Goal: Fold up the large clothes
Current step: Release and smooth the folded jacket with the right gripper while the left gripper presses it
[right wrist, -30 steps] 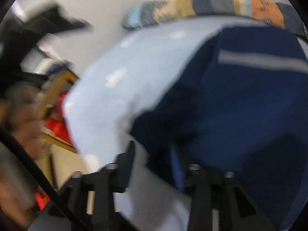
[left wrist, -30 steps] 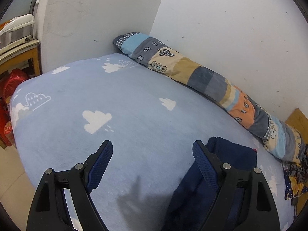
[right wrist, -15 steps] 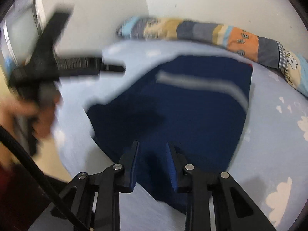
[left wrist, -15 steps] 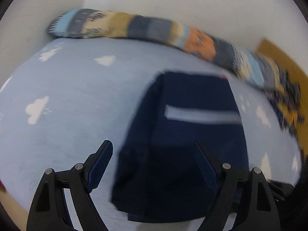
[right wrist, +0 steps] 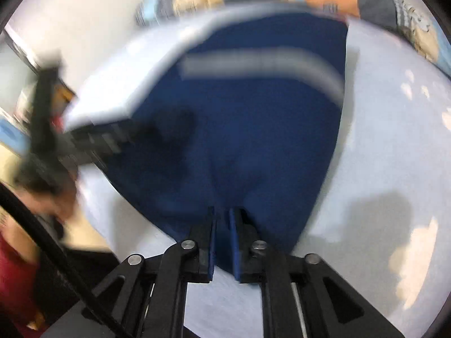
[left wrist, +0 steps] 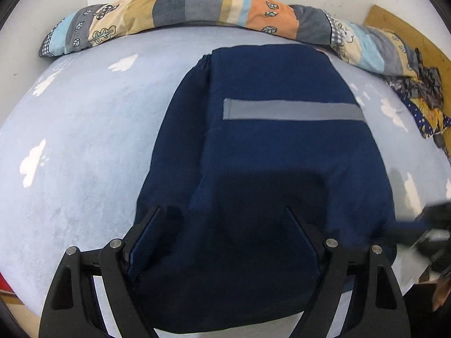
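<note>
A navy garment (left wrist: 267, 146) with a grey stripe (left wrist: 293, 109) lies partly folded on the light blue cloud-print bed cover (left wrist: 84, 140). My left gripper (left wrist: 224, 211) hovers open over the garment's near left part, its fingers straddling the cloth without pressing it. In the right wrist view my right gripper (right wrist: 222, 211) is shut on the near edge of the garment (right wrist: 253, 129), with a pinch of navy cloth between the pads. The left gripper (right wrist: 93, 140) shows blurred at the left of that view. The right gripper (left wrist: 428, 219) shows blurred at the garment's right edge.
A long patchwork bolster (left wrist: 197, 8) lies along the white wall behind the bed. A wooden board (left wrist: 394, 28) and a dark patterned cloth (left wrist: 422, 98) sit at the far right. A person's hand (right wrist: 64, 205) and red sleeve are at the bed's left edge.
The left gripper swung from bare bed cover to above the garment and came lower, still open. The right gripper's jaws closed onto the garment's near edge.
</note>
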